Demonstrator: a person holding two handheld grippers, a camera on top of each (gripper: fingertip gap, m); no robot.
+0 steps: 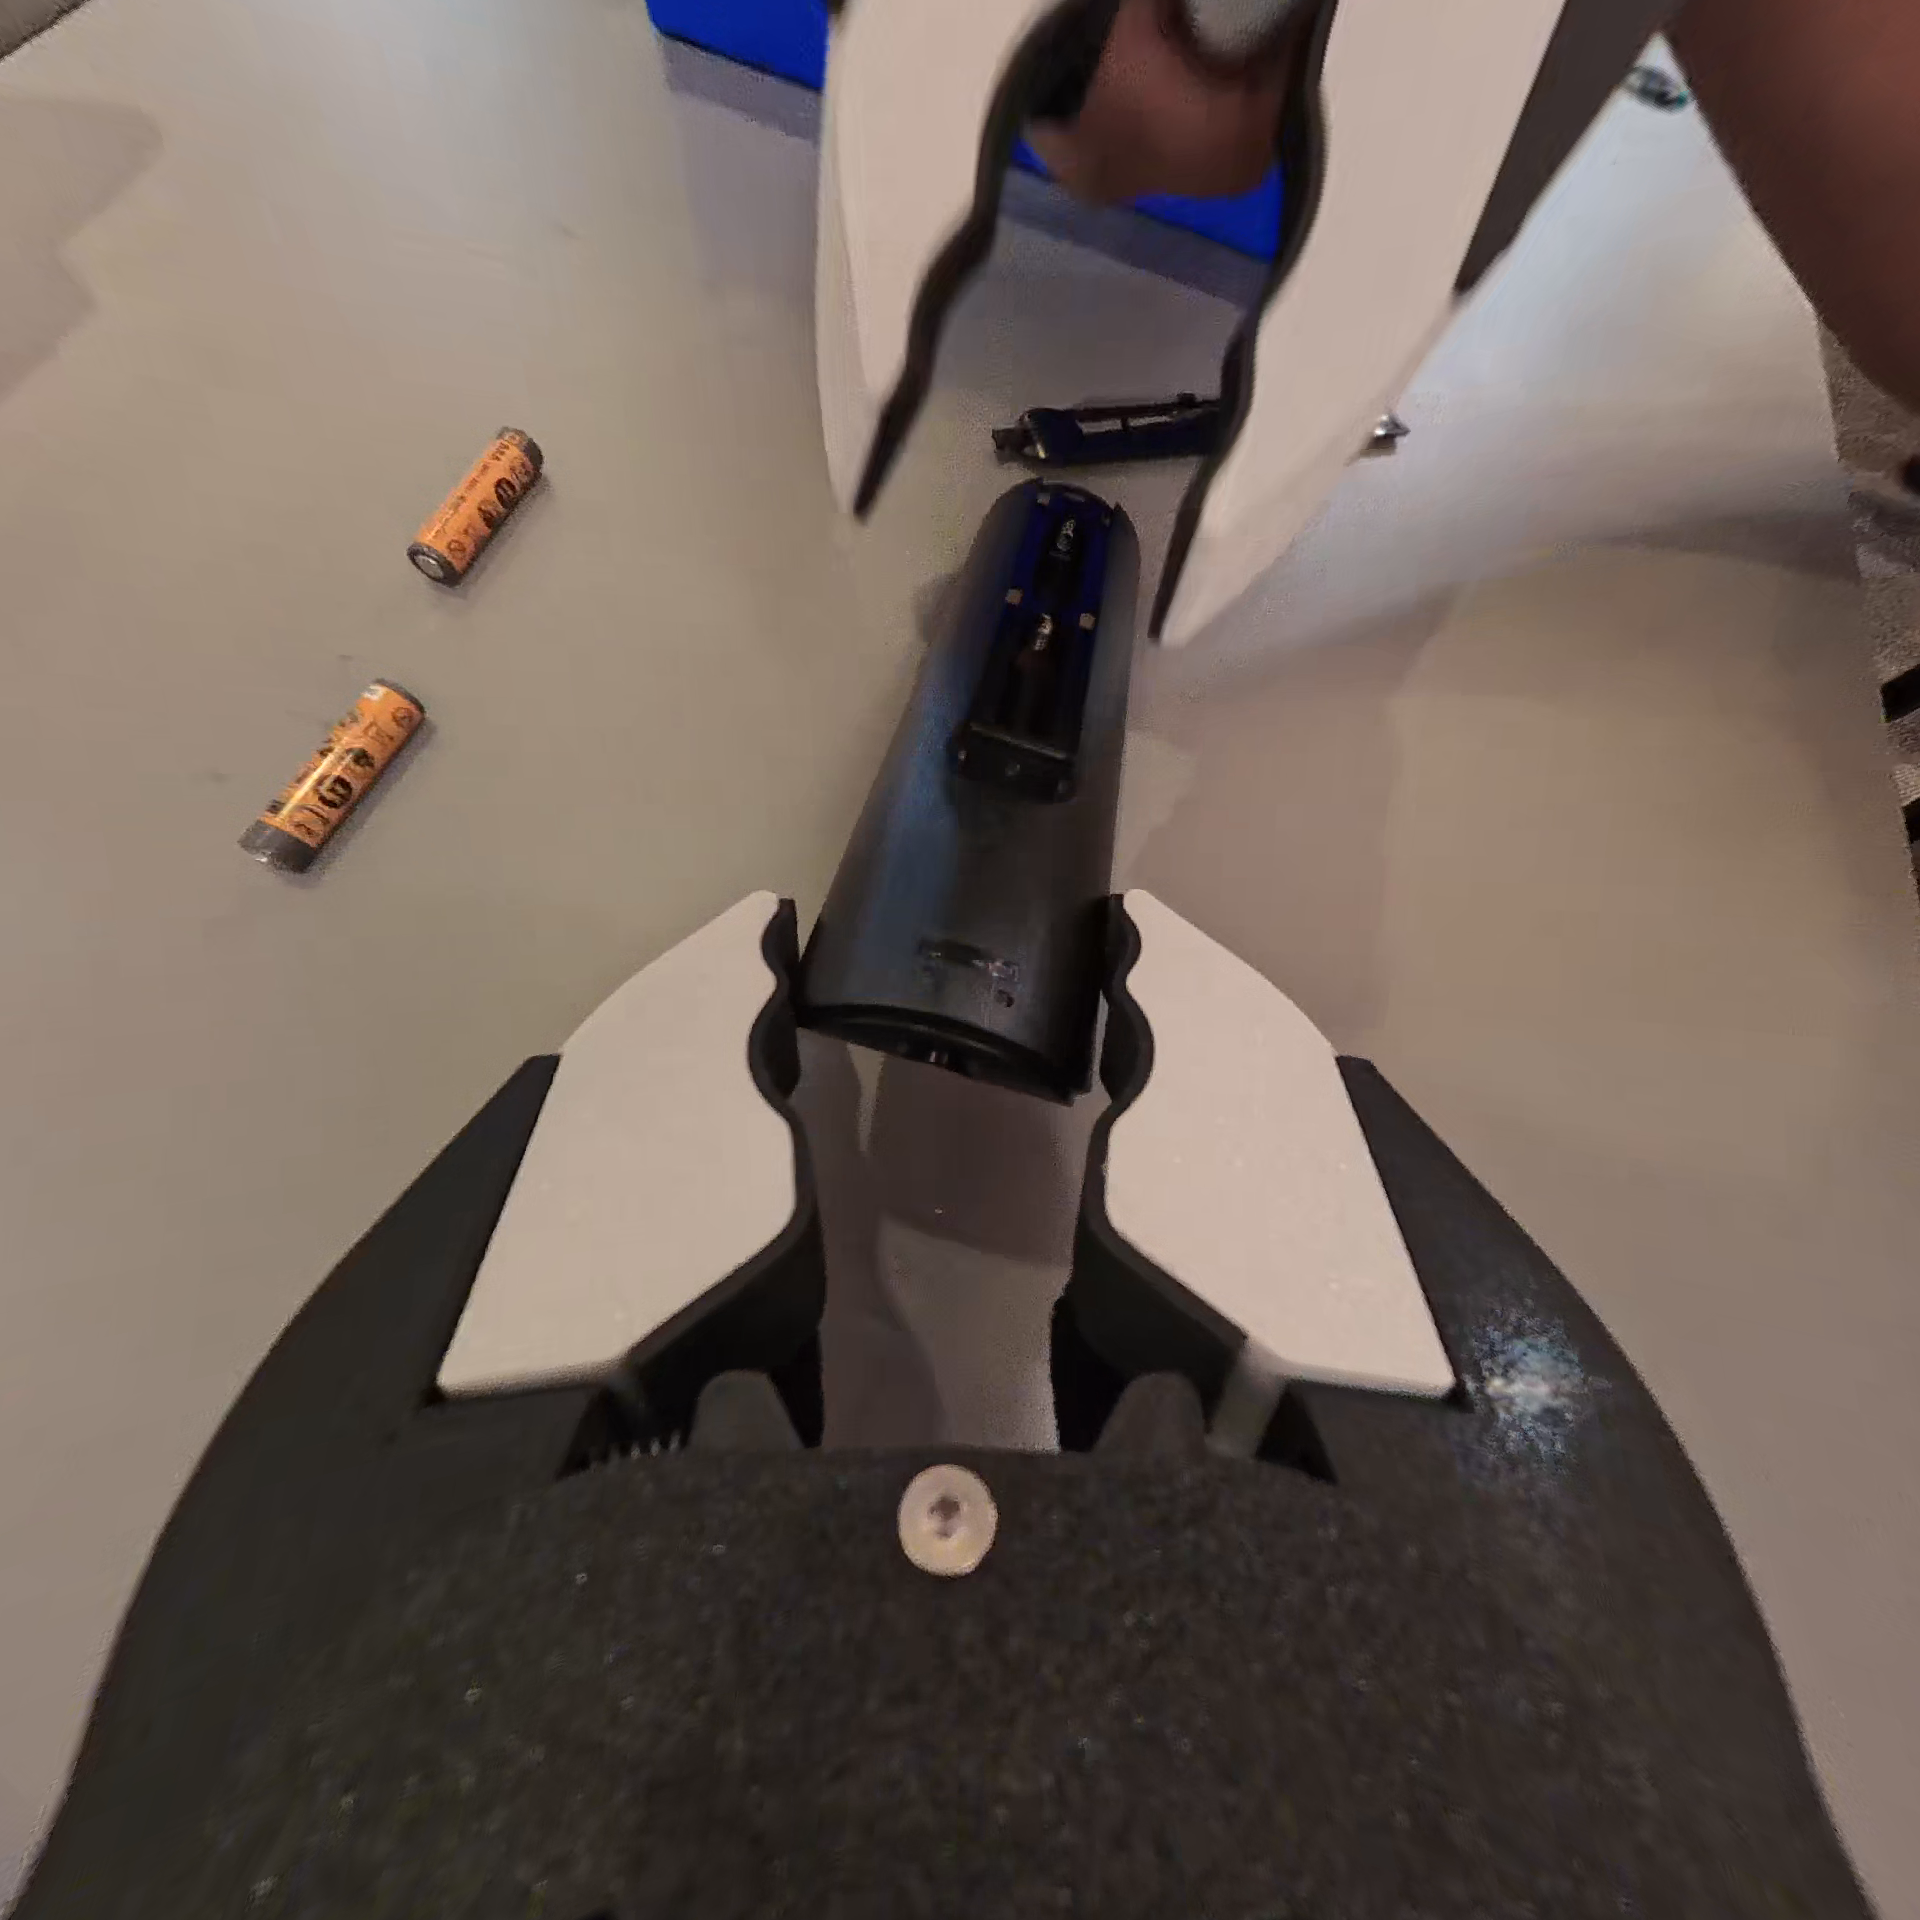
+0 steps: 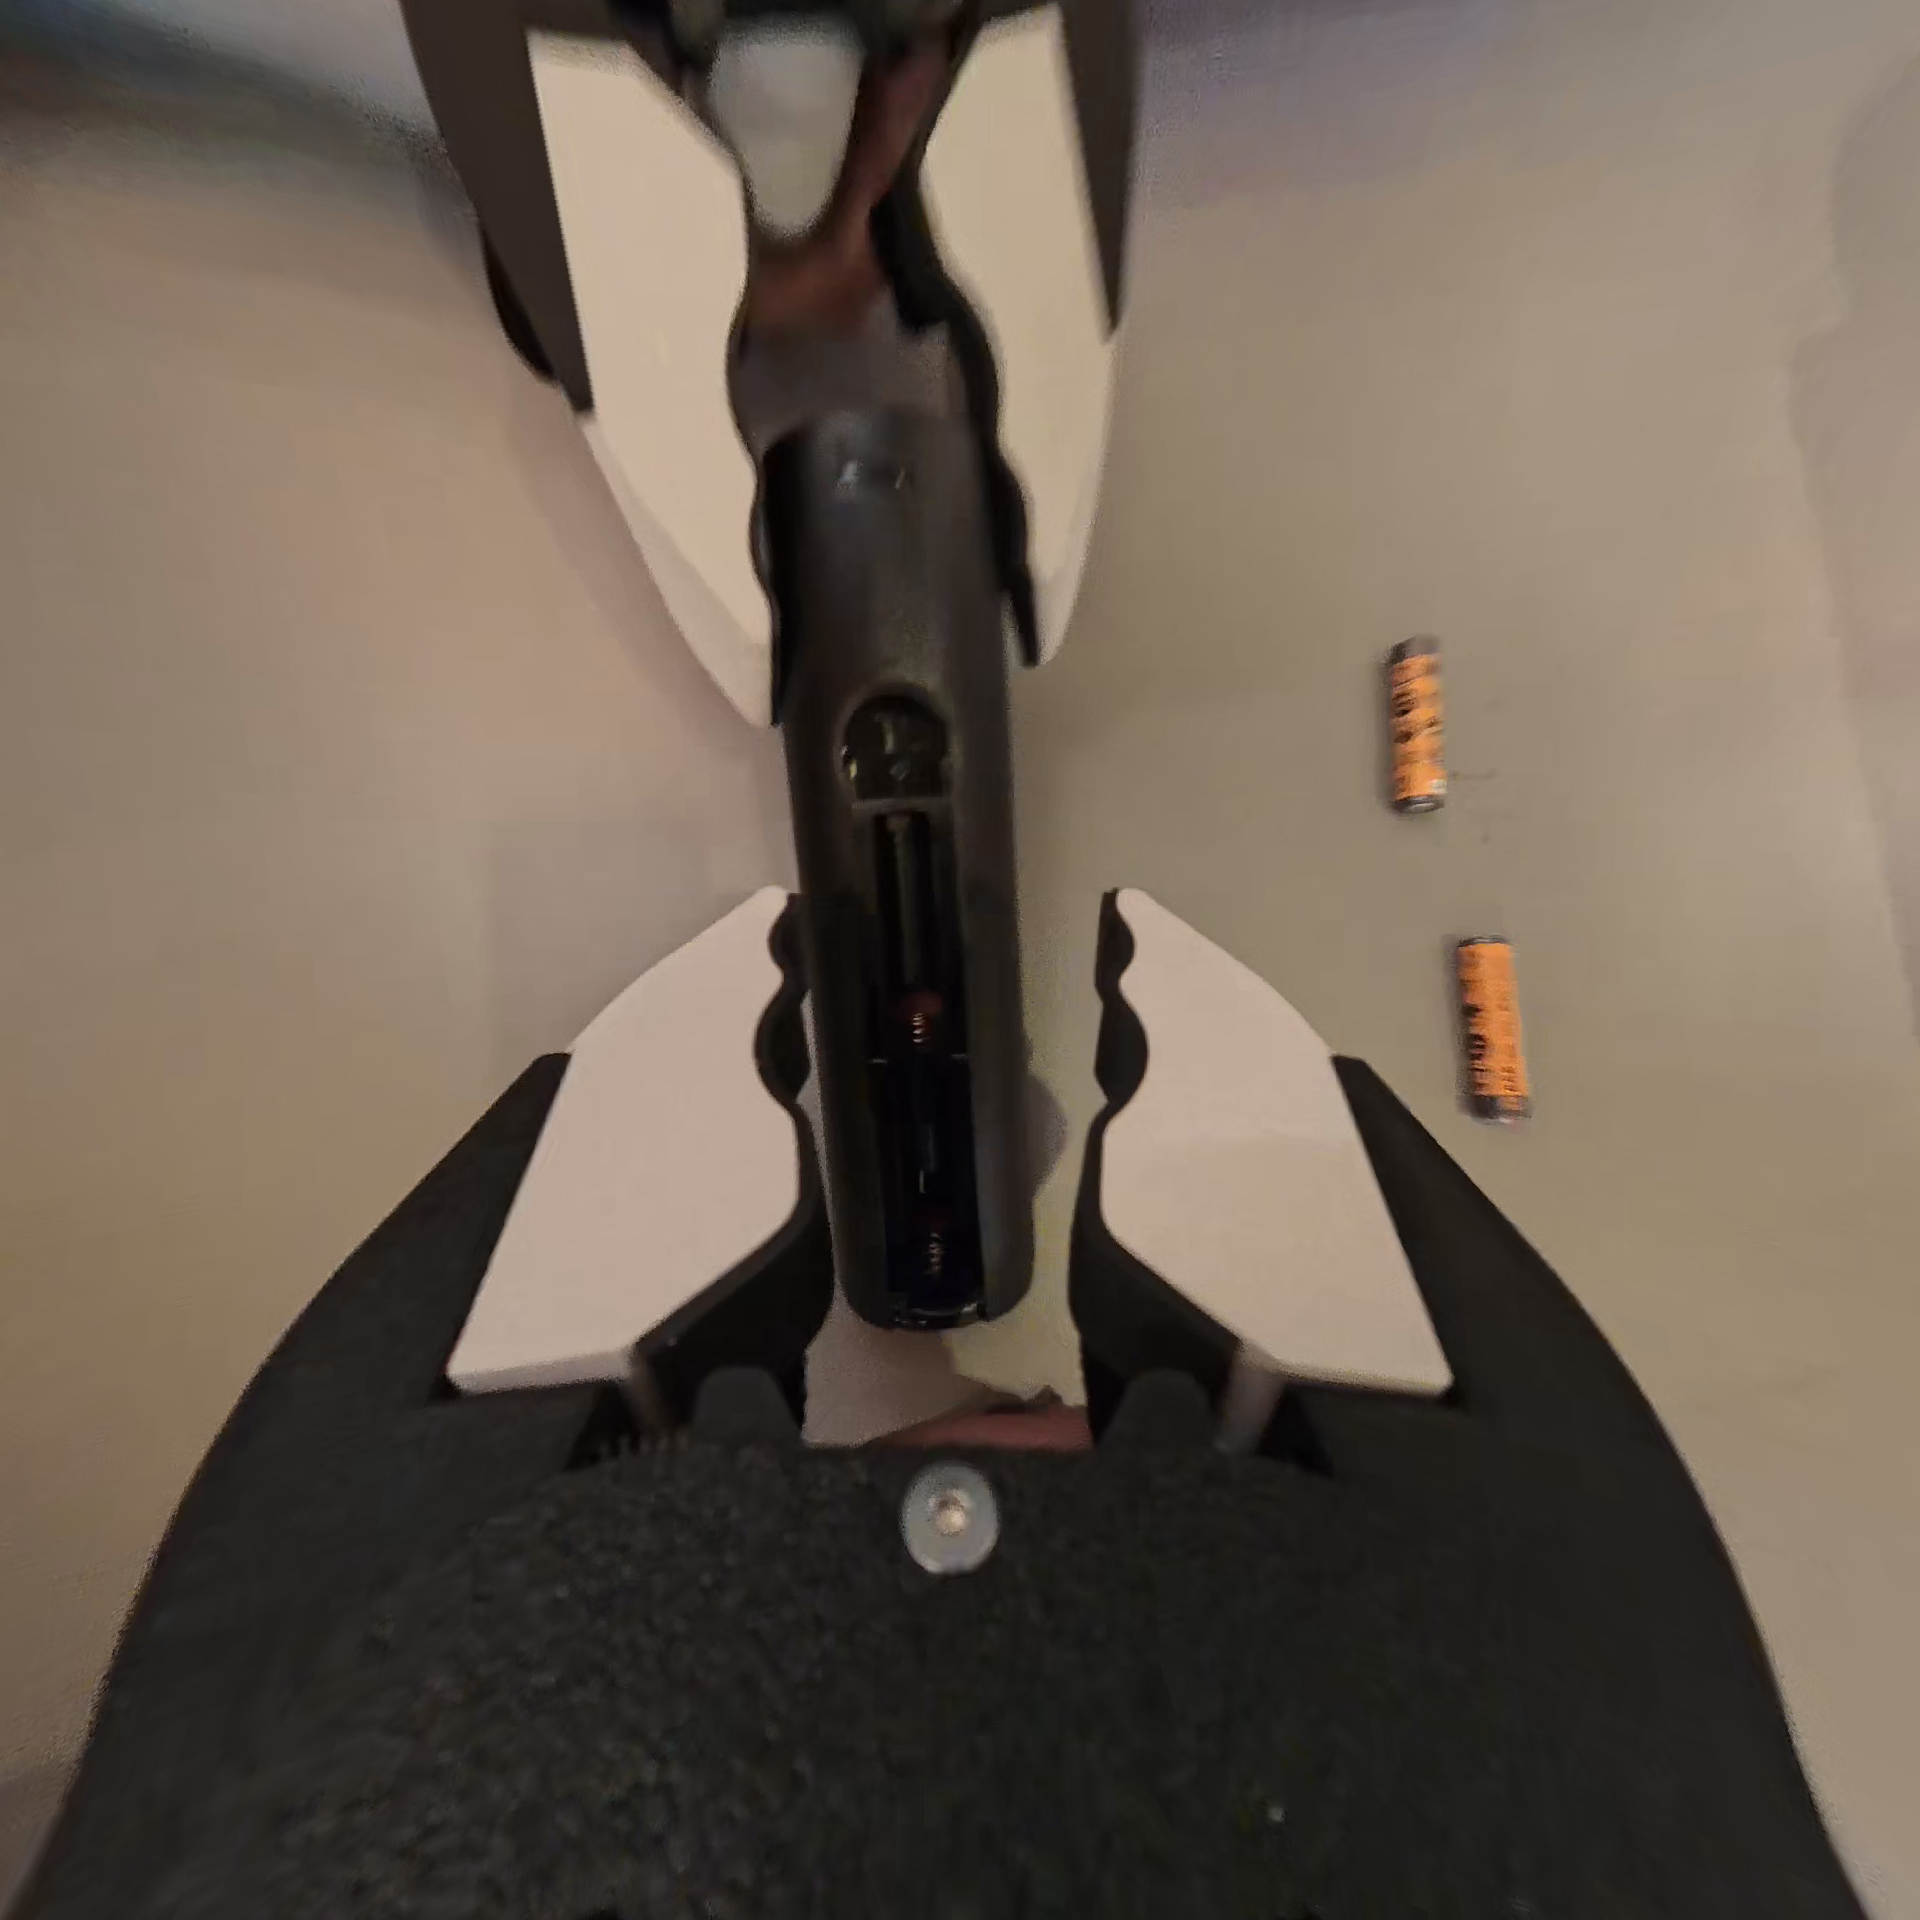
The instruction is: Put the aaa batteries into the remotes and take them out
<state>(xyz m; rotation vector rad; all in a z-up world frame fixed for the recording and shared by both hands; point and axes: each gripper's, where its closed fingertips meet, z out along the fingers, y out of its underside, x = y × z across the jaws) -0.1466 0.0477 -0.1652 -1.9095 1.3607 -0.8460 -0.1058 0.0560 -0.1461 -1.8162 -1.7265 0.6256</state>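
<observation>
The left gripper (image 1: 945, 987) has its jaws clenched on the near end of a black remote (image 1: 987, 790), which lies face down on the pale grey worktop (image 1: 312, 1039) with its battery compartment (image 1: 1039, 644) uncovered and pointing up. In the left wrist view both inner pads press the remote's sides, and the compartment looks dark, with no battery to be seen in it. The right gripper (image 2: 945, 997) faces the left one from the remote's other end, its jaws released and spread to either side of the open compartment; in the right wrist view the left finger (image 2: 675, 1091) sits right against the remote's edge while the right finger (image 2: 1226, 1091) stands clear of it, with a strip of worktop showing between. From that view, small springs show inside the slot. Whether the right gripper's tips touch the worktop I cannot tell. Two orange AAA batteries lie loose on the worktop beside the remote, apart from each other and roughly parallel: the farther battery (image 1: 476, 506) and the nearer battery (image 1: 332, 774), both well clear of either gripper. Beyond the remote's far end lies the detached battery cover (image 1: 1107, 428), dark and flat on the worktop, partly hidden behind the right gripper's finger. A blue object (image 1: 727, 36) sits at the back edge of the worktop.
</observation>
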